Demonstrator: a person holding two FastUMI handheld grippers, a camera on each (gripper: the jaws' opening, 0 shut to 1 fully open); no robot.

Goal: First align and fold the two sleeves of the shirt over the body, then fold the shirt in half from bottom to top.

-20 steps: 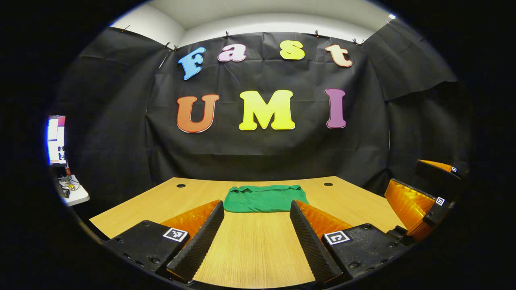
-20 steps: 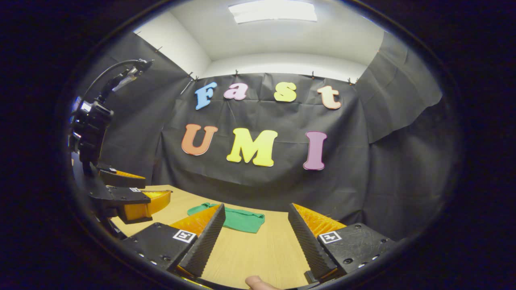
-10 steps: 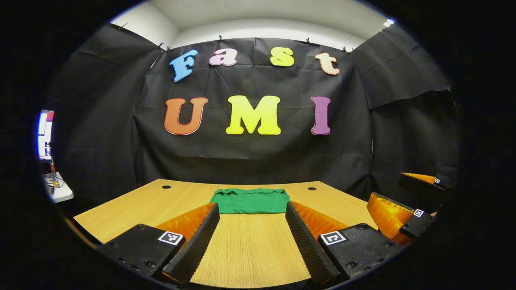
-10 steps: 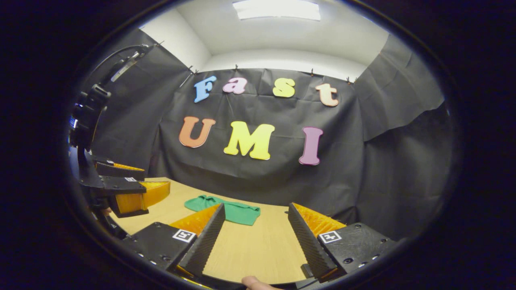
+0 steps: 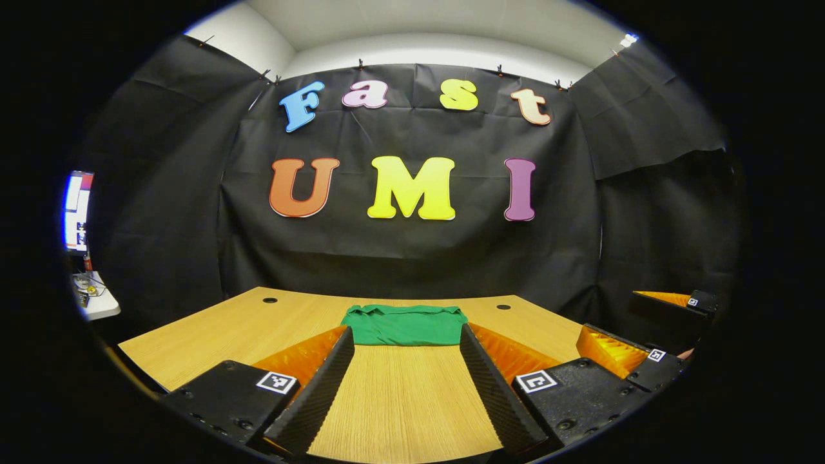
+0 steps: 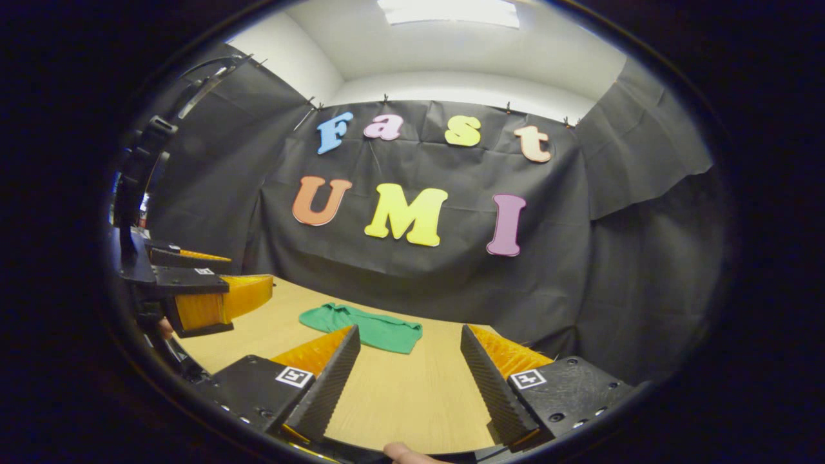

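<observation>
Left gripper view: the shirt (image 5: 404, 324) lies as a compact folded rectangle toward the far edge of the desk (image 5: 213, 328), no sleeves spread, matching the finished fold. The left gripper (image 5: 406, 386), jaws spread and holding nothing, is well short of the shirt.

Right gripper view: the shirt (image 6: 364, 327) lies flat beyond the right gripper (image 6: 407, 386), whose jaws are spread and hold nothing.

A light wooden table (image 5: 213, 328) has two dark round holes (image 5: 270, 300) near its far edge. At far left a lit screen (image 5: 77, 211) stands above a small white shelf (image 5: 97, 301) with blurred clutter. A ceiling light (image 6: 448, 11) glows overhead.
</observation>
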